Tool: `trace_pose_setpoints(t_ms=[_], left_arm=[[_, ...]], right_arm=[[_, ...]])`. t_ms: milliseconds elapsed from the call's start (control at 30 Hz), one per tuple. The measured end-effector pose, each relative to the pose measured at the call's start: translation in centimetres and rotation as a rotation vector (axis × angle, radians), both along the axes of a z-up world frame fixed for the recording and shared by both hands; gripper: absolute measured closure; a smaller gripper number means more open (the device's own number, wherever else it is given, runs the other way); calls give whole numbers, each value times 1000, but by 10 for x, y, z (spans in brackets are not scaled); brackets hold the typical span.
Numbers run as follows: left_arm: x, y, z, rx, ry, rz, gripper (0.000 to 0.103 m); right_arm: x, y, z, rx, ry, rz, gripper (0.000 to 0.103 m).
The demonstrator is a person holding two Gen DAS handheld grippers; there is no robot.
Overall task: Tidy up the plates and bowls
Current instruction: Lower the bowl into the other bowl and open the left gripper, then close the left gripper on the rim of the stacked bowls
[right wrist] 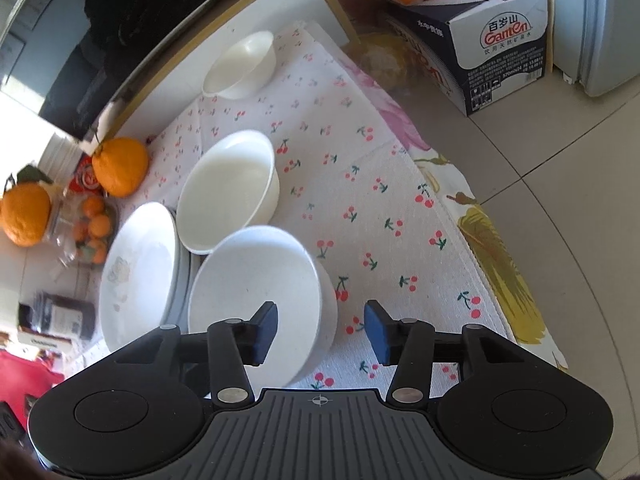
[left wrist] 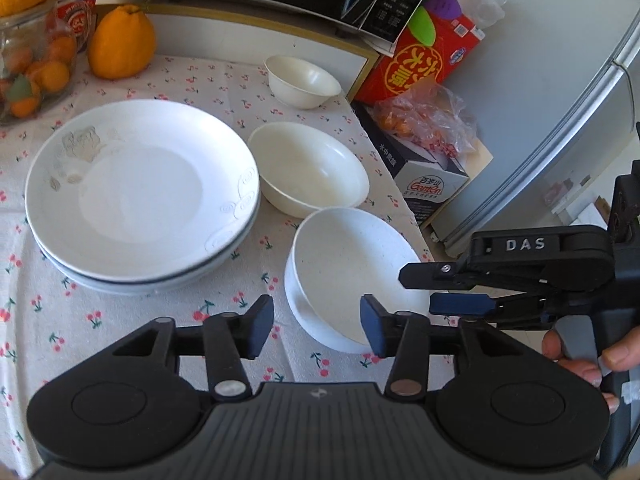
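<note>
Both grippers, left gripper [left wrist: 317,326] and right gripper [right wrist: 321,330], stand parted, unloaded; speckled bowl [left wrist: 352,264] at twelve o'clock.

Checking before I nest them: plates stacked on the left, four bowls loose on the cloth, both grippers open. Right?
Not quite: three bowls, not four, as the left wrist view shows: the far bowl, the middle bowl, the near bowl. The plates are stacked; the left gripper and right gripper are open.

Stacked white plates [left wrist: 140,192] beside three upright white bowls [left wrist: 310,170] (nearest perhaps speckled) in a row.
</note>
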State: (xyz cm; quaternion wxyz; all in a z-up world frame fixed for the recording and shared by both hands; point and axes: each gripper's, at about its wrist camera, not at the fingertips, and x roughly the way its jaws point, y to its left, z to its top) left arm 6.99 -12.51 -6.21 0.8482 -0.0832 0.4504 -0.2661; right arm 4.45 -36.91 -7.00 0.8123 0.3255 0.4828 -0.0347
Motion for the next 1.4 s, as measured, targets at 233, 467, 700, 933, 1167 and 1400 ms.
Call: trace_pose_setpoints(t_ms=[233, 467, 700, 933, 1167, 1400], left_arm=[[12, -1, 27, 61, -128, -25, 39], [54, -8, 37, 105, -155, -59, 26], [85, -21, 37, 155, -250, -83, 23], [111, -34, 17, 187, -230, -123, 26], [127, -41, 8, 198, -208, -156, 54], [127, -51, -4, 272, -202, -185, 72]], right_arm=[[4, -8, 11, 78, -62, -69, 52], [20, -6, 14, 121, -108, -125, 47], [39, -9, 7, 132, -156, -215, 47], [60, -12, -8, 135, -131, -257, 46], [70, -5, -9, 105, -138, -222, 49], [77, 3, -14, 77, -114, -200, 73]])
